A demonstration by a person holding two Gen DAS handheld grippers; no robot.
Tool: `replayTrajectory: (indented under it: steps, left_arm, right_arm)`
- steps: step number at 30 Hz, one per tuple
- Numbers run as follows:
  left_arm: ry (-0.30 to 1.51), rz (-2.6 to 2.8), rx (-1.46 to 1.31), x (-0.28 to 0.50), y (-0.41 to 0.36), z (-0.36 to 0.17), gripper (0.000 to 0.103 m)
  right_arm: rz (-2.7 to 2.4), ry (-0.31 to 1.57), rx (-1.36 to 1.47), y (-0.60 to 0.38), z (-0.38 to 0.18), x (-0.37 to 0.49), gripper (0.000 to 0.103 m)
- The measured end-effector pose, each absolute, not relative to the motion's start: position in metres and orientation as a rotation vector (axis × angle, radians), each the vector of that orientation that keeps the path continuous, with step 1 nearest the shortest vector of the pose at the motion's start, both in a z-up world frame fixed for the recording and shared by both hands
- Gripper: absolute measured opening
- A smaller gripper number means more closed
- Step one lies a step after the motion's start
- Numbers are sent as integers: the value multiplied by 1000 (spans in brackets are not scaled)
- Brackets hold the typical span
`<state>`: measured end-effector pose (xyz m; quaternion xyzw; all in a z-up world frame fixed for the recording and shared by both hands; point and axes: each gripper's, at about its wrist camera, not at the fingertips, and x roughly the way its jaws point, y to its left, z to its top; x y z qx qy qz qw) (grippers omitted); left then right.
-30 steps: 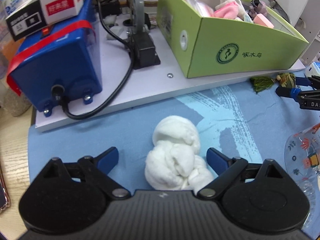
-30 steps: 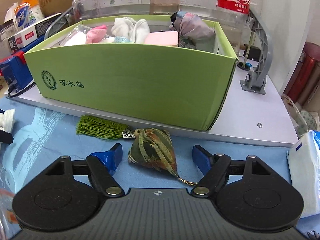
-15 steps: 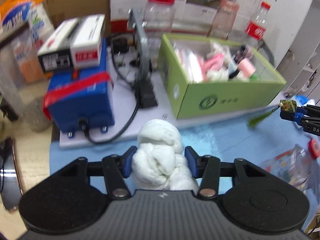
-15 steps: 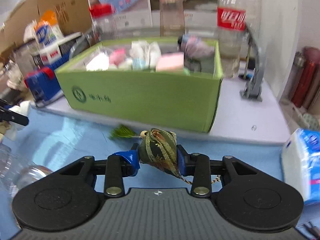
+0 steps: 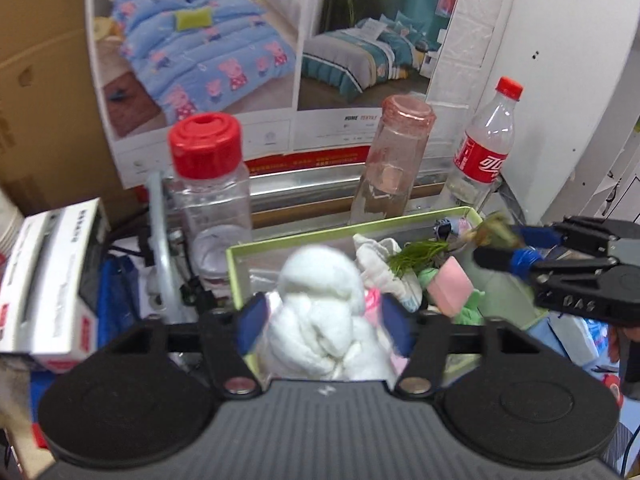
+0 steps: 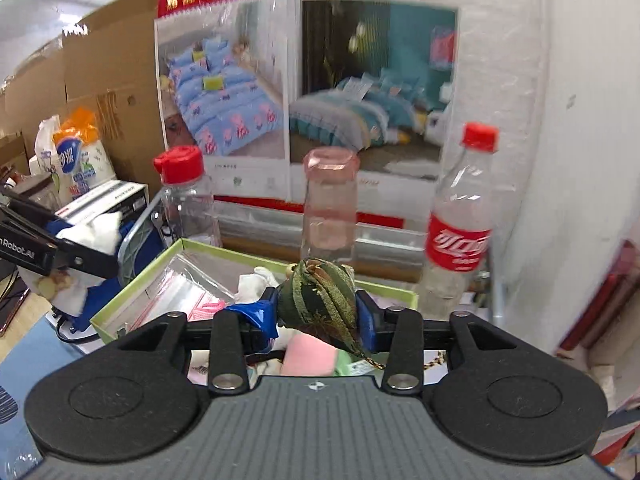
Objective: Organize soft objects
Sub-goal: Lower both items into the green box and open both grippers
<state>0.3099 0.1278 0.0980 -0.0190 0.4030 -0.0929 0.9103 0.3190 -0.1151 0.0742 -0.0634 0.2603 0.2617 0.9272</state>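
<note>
My left gripper is shut on a knotted white cloth and holds it up at the near left end of the green box. My right gripper is shut on a green brocade sachet and holds it above the green box. In the left wrist view the right gripper is over the box's right end, with the sachet's green tassel hanging down. The box holds socks, a pink sponge and clear bags.
Three clear bottles stand behind the box: a red-capped jar, a pink-tinted bottle and a cola bottle. A blue machine with white cartons is to the left. A blue mat lies in front of the box.
Both grippers closed on their objects, then lifted them off the blue mat and carried them up and forward to over the green box.
</note>
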Motion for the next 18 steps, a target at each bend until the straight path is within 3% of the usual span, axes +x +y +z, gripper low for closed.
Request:
replayTrajectory:
  steps: [4,12,18]
  left_arm:
    - [843,-187,-53,321,127,85,84]
    - [865,-165,-81,308,142,78,87]
    - [827,-142,-75,272,143,84,101]
  right_arm:
    - [507,606,-69,-104,58,344,32]
    - [459,571,-92,-102,51,343,43]
    - [449,613,-99,-110,45,326,49]
